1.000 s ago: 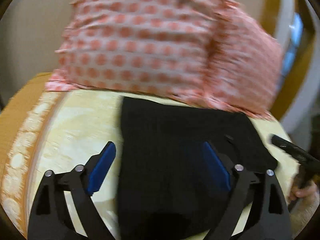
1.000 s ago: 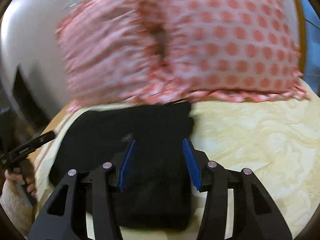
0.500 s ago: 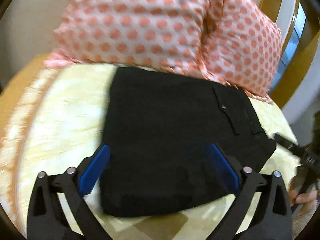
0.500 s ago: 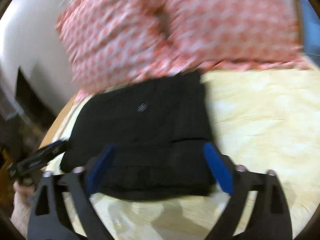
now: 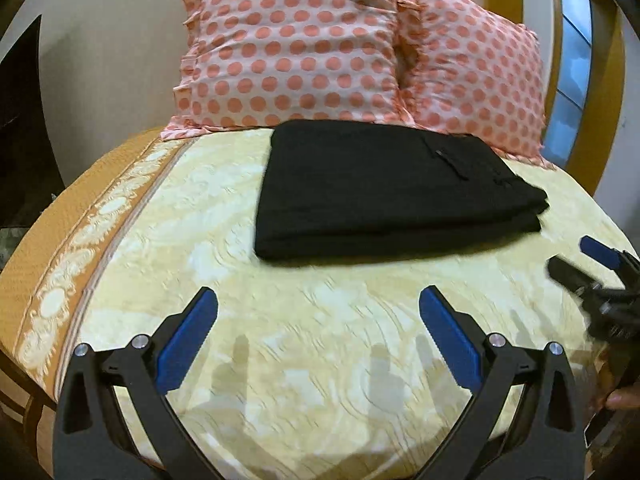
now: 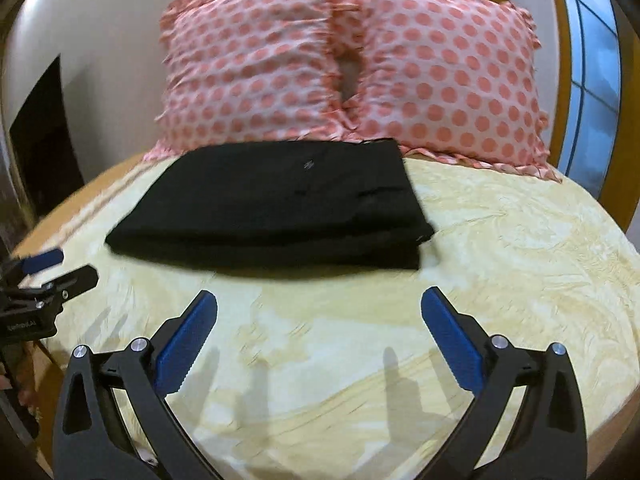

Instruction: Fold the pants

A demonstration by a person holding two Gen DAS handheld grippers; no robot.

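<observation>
small pale lettering on the black body of the left claw at the frame edge — too blurred to read, tiny mark on the pants — illegible, no other text

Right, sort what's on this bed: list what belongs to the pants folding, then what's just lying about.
Belongs to the job:
- black pants, folded into a flat stack on the bedspread
- left tool, open, holding nothing
- right tool, open, holding nothing

Just lying about:
- two polka-dot pillows behind the pants
- yellow bedspread
</observation>
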